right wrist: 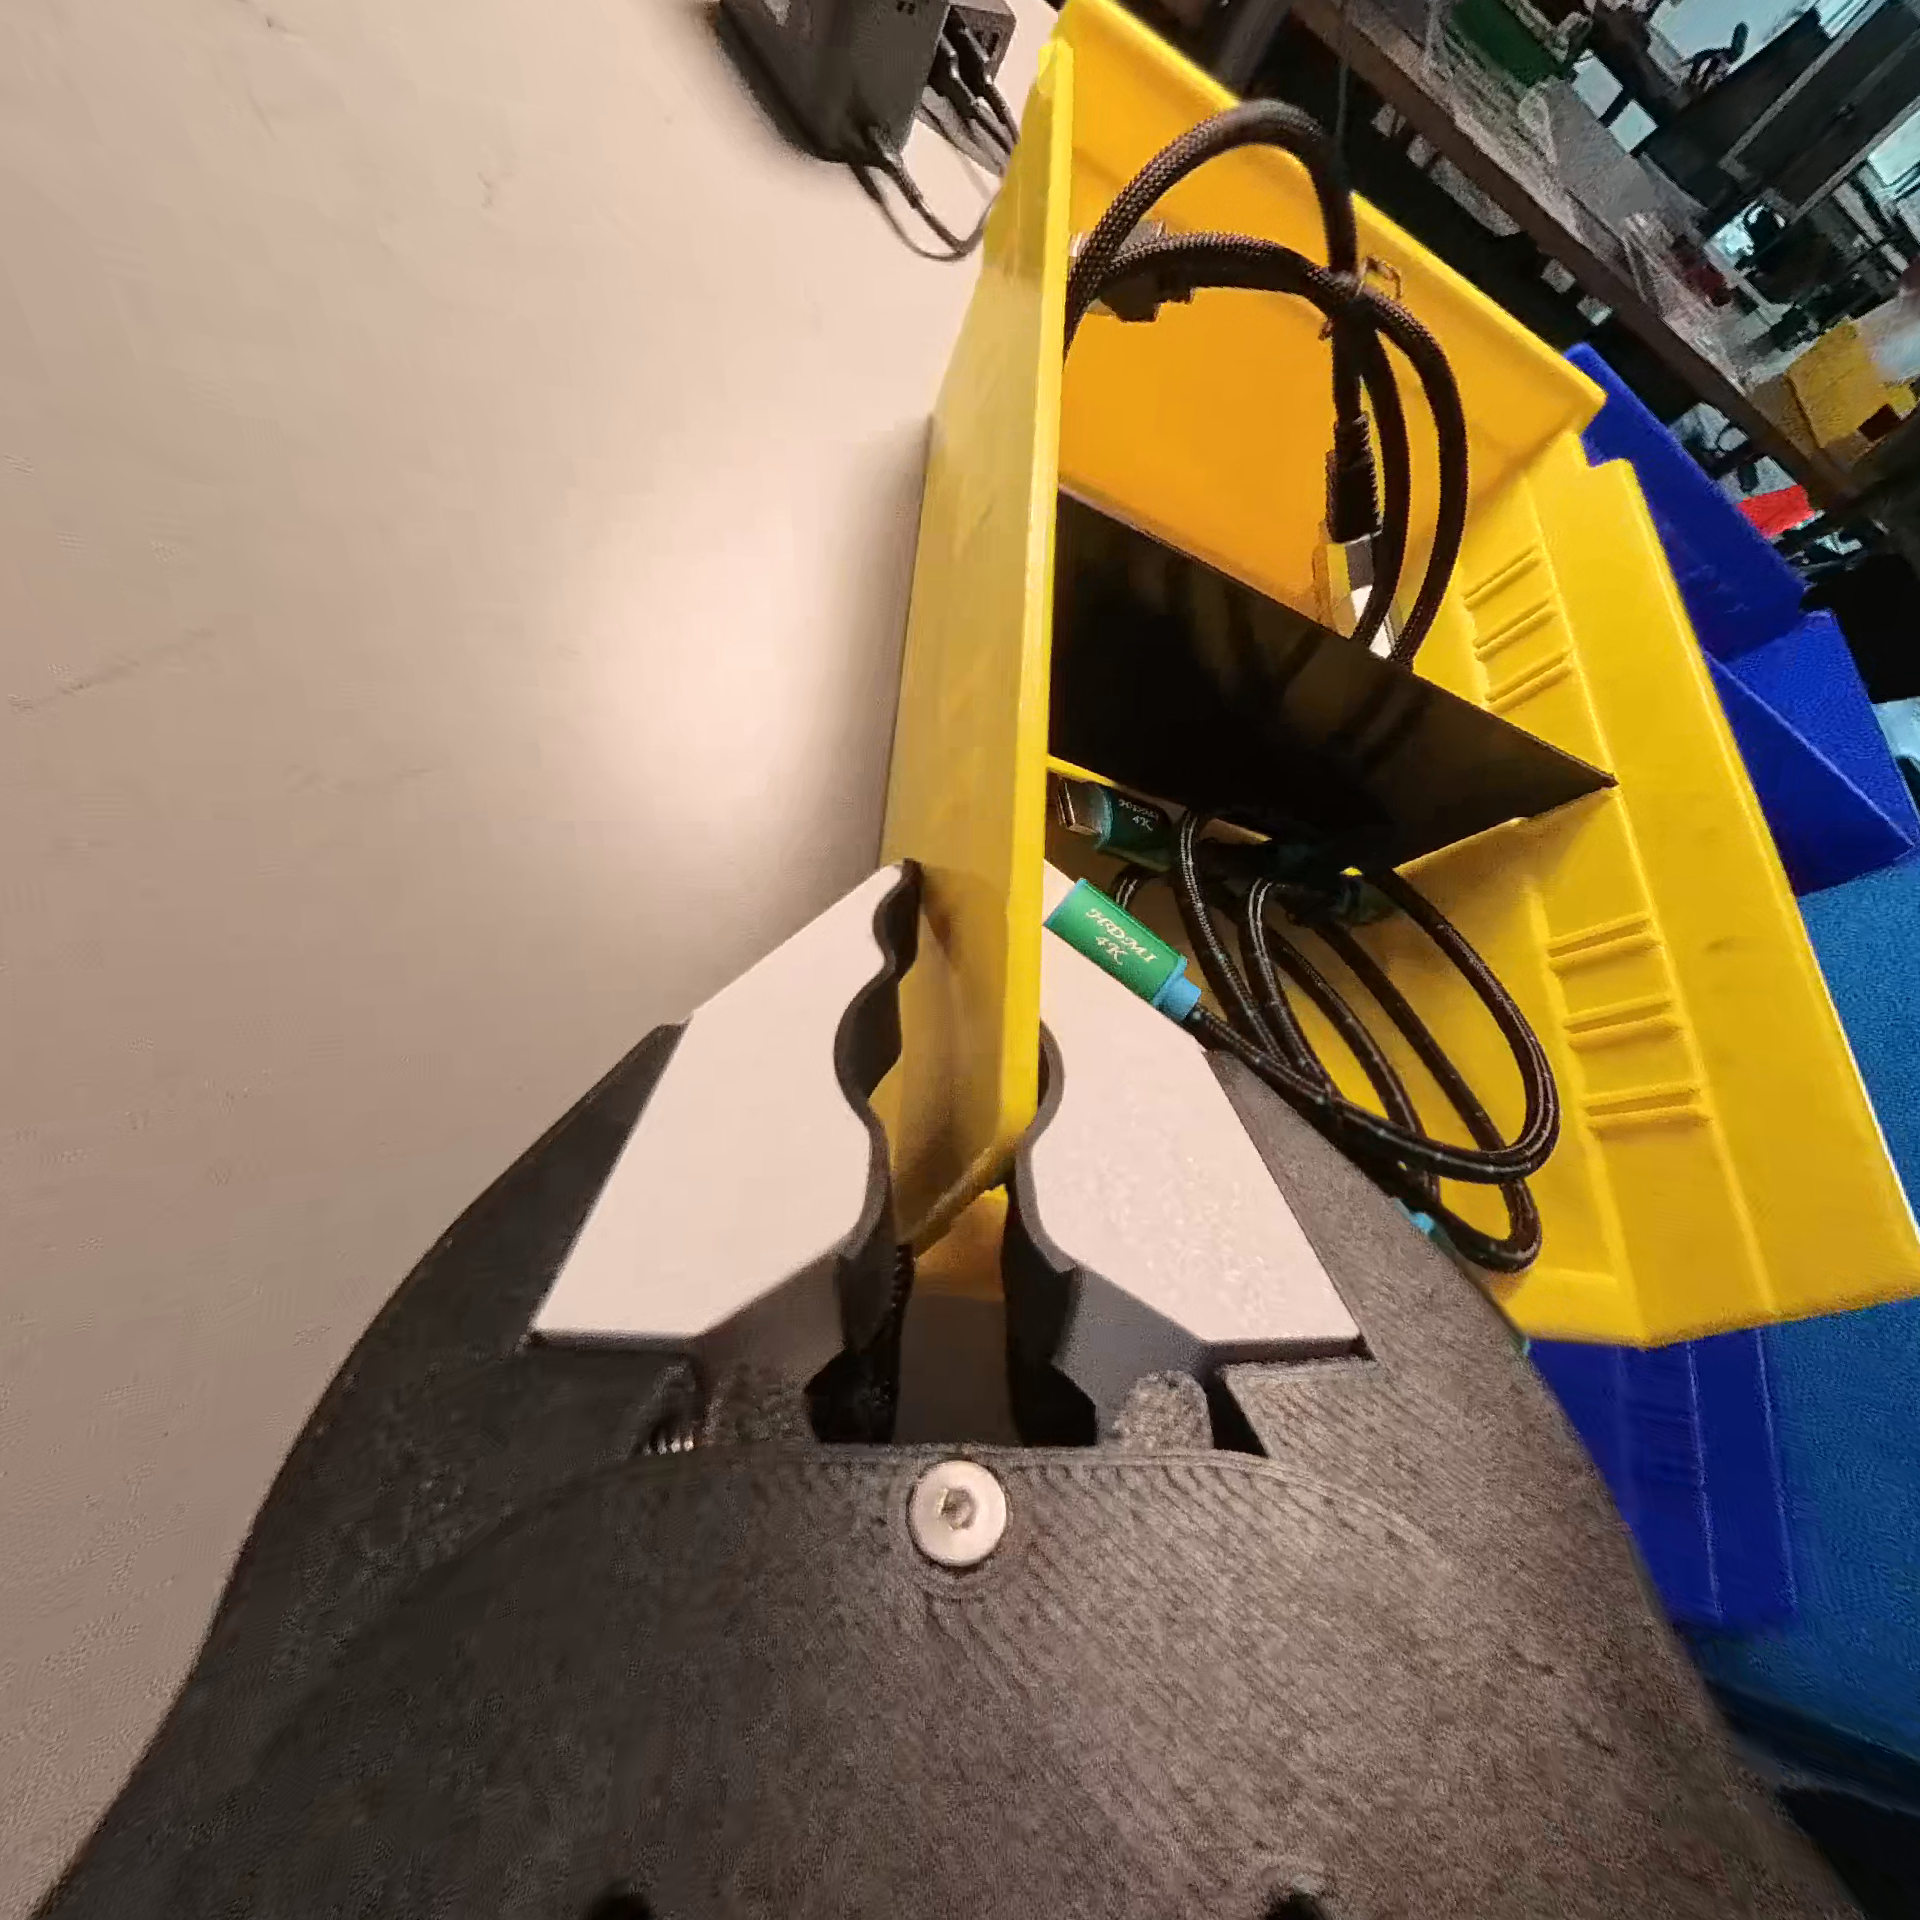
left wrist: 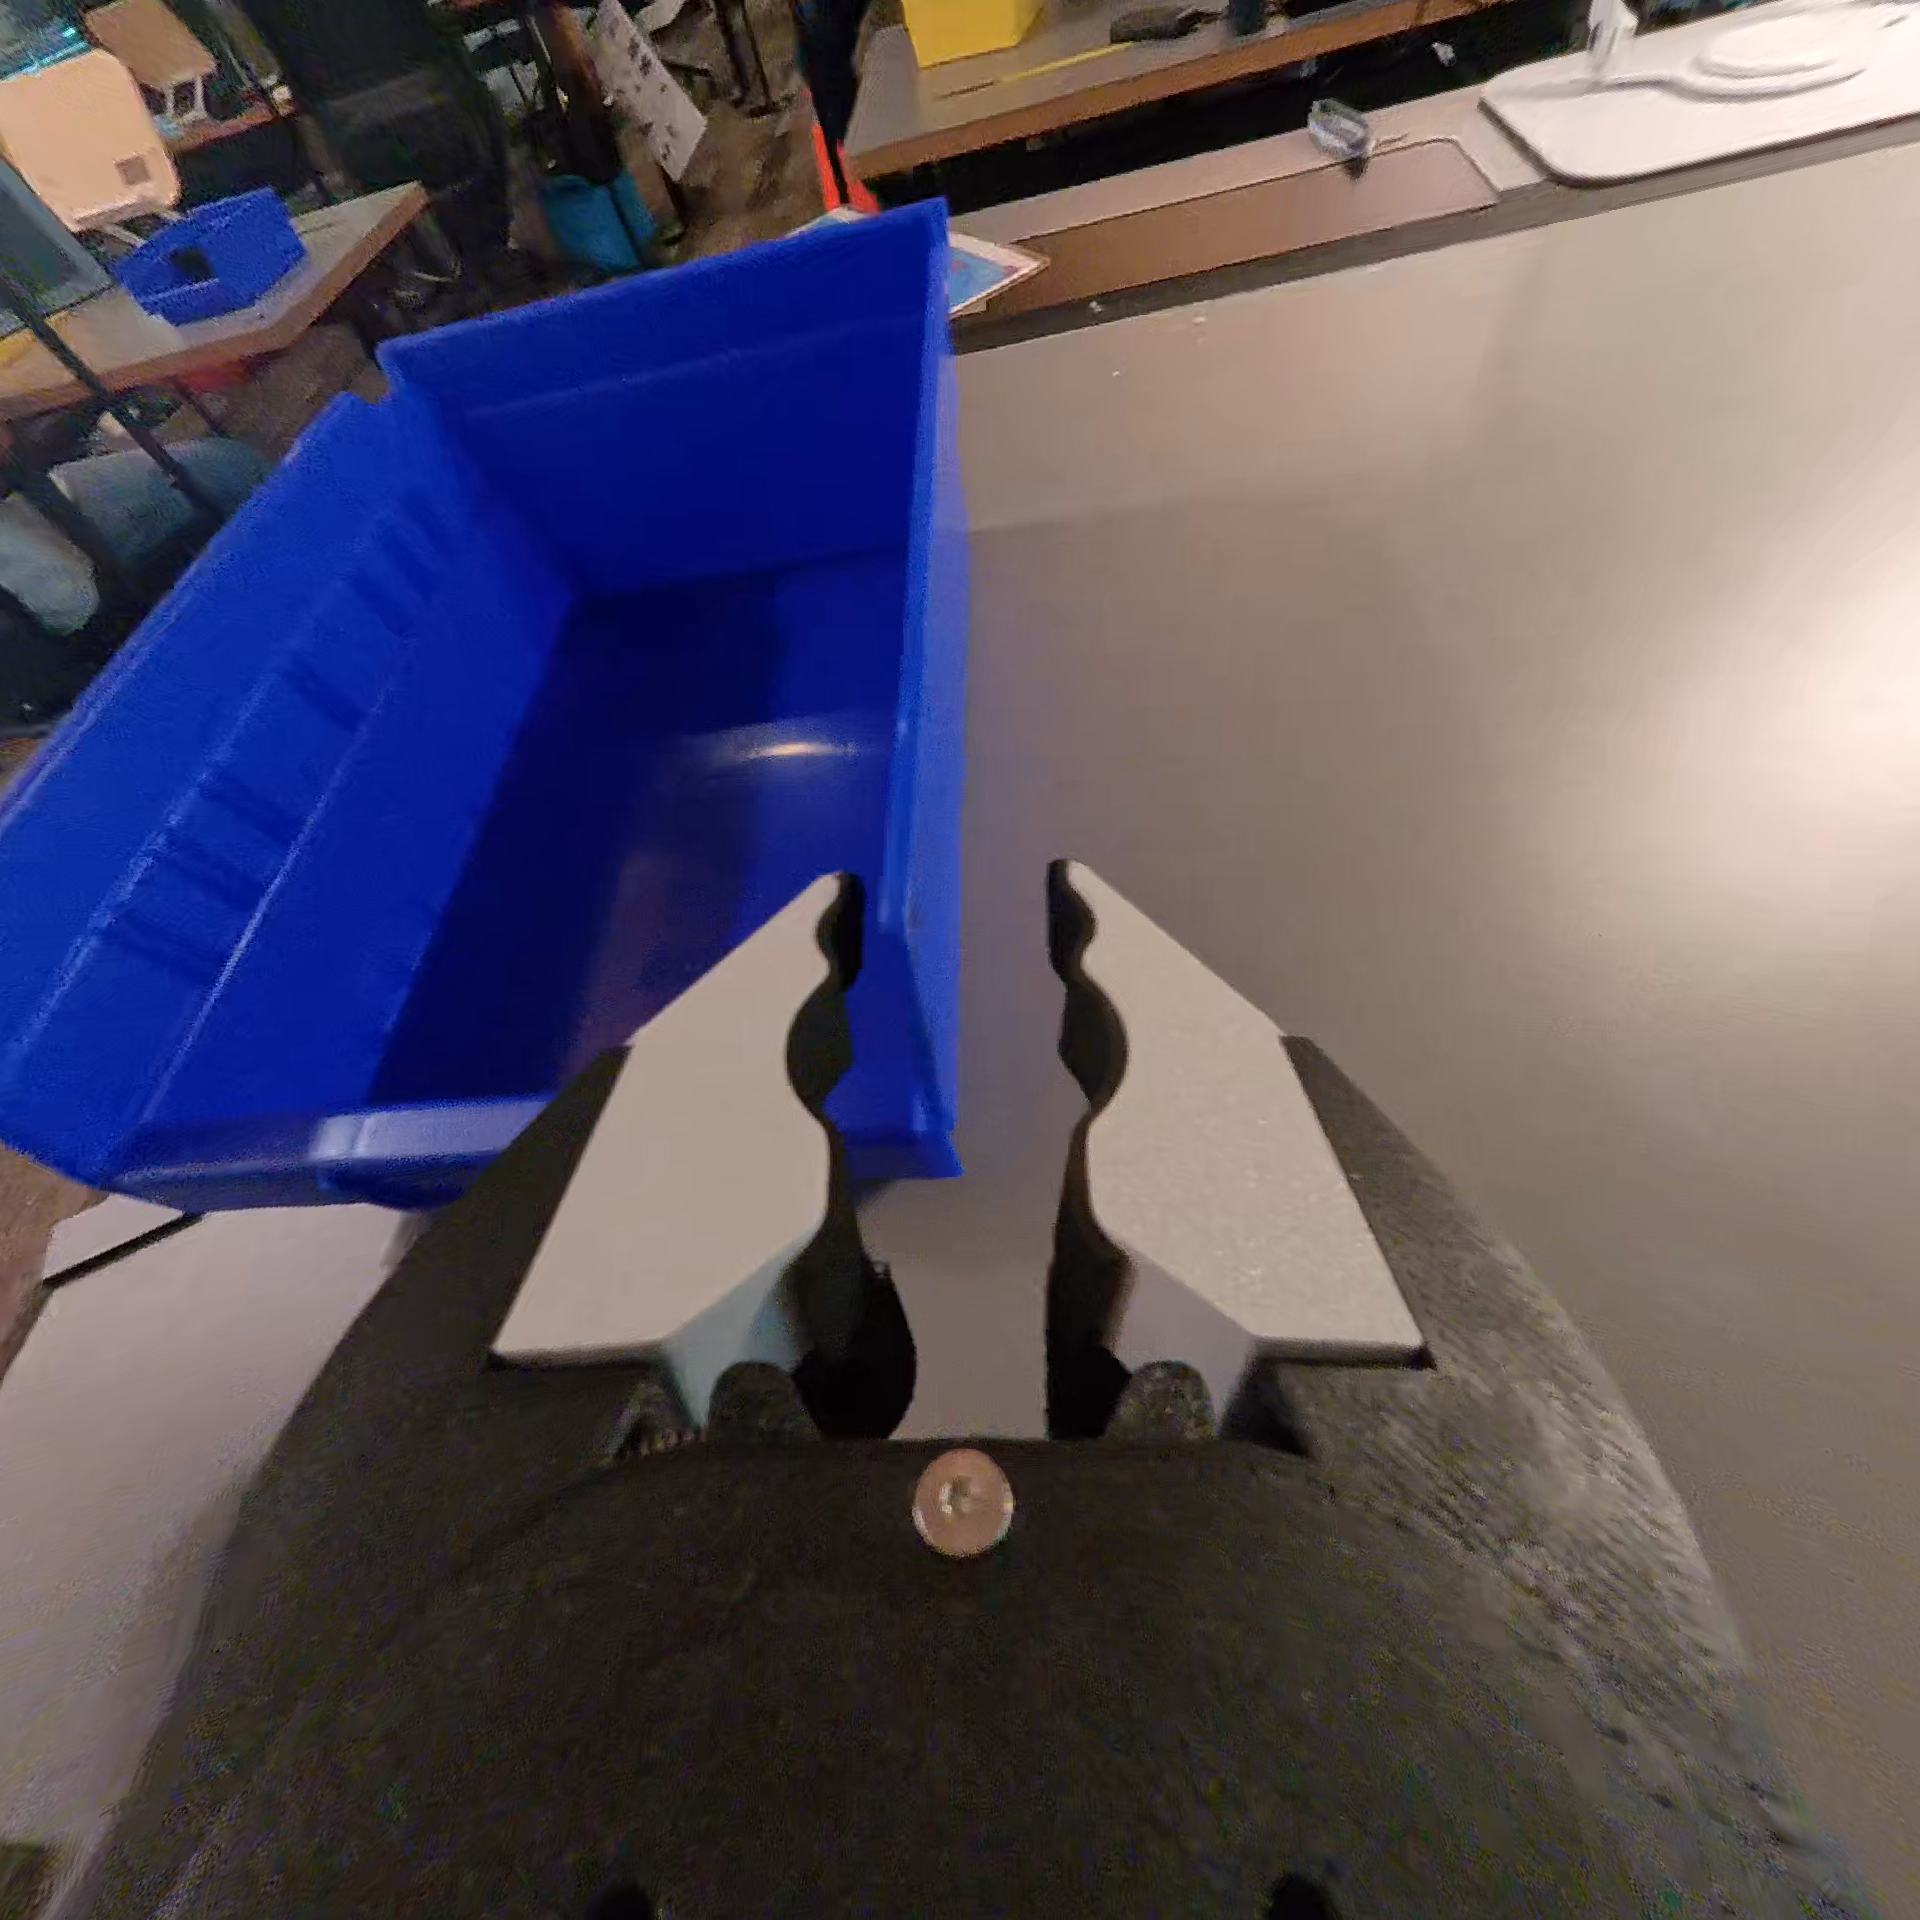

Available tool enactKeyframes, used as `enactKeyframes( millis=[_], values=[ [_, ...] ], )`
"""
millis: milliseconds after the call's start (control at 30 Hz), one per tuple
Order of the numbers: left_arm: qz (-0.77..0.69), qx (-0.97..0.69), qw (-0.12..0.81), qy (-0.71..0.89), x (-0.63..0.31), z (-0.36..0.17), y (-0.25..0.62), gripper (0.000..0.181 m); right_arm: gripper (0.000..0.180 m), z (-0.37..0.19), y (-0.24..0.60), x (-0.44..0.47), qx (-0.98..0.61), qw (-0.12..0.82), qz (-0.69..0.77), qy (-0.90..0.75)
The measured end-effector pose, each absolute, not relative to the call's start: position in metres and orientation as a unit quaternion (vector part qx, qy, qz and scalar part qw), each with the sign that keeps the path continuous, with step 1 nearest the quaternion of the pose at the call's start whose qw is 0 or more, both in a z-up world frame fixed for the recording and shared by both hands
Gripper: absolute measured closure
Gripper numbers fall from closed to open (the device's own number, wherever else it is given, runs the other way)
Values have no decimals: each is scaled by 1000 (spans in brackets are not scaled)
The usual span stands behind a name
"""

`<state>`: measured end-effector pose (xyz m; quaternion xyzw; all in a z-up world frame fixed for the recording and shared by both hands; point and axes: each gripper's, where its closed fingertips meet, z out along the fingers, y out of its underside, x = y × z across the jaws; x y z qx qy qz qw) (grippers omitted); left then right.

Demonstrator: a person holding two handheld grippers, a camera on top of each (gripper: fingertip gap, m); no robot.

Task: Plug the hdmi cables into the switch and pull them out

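In the left wrist view, the left gripper [left wrist: 956,883] has its jaws apart and empty, over the blue bin's [left wrist: 665,499] right wall.

In the right wrist view, the right gripper [right wrist: 971,987] clamps the yellow bin's [right wrist: 1704,997] left wall. The HDMI cables [right wrist: 1382,1049] lie inside, right of the jaws; the switch [right wrist: 831,52] sits ahead at the bench's far edge.

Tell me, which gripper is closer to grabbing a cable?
Right, probably. The right gripper straddles the yellow bin's wall, and the cables lie coiled just inside it. The left gripper is open over an empty blue bin, with no cable in its view.
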<state>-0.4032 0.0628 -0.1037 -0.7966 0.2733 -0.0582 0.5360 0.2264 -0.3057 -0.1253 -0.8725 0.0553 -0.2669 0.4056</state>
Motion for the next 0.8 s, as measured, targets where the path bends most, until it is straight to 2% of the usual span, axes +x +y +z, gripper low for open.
enactKeyframes(
  millis=[100,367,533,800],
  values=[
    [-43,-785,557,267,-403,-105,68,178,169,-126,-308,215,-873,410,-262,43],
    [-68,-722,588,359,-356,-104,36,175,169,-125,-308,173,-871,424,-248,2],
    [-139,-665,590,436,-324,-103,-4,176,169,-125,-299,139,-870,436,-229,-36],
    [-327,-557,501,576,-308,-103,-78,178,170,-123,-280,98,-863,459,-158,-138]
  ],
)
